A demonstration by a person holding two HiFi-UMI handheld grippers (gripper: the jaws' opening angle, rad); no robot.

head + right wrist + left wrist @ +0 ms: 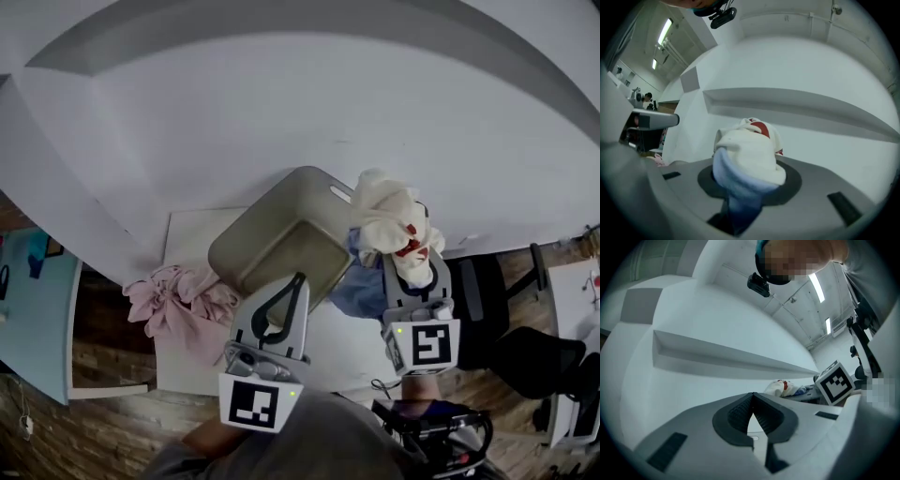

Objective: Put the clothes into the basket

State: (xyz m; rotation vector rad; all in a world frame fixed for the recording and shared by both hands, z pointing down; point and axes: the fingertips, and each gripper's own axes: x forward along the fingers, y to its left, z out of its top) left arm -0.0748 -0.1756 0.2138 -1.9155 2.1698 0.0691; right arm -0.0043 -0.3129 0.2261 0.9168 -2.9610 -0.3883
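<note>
A beige plastic basket (272,211) stands tilted on the white table (192,234), with nothing visible inside it. My right gripper (408,258) is shut on a bunched white garment with red print (389,220), held just right of the basket's rim; a blue cloth (361,289) hangs from the same bunch. The right gripper view shows the white garment (750,150) filling the jaws of the right gripper (747,173), blue cloth (736,187) below. My left gripper (298,278) is shut and holds nothing, its tips over the basket's near edge. A pink garment (178,302) lies crumpled left of the basket.
A white wall and ledge (281,84) rise behind the table. A black office chair (497,323) stands on the wooden floor at the right. A light blue panel (37,309) is at the far left. The left gripper view shows the right gripper's marker cube (836,382).
</note>
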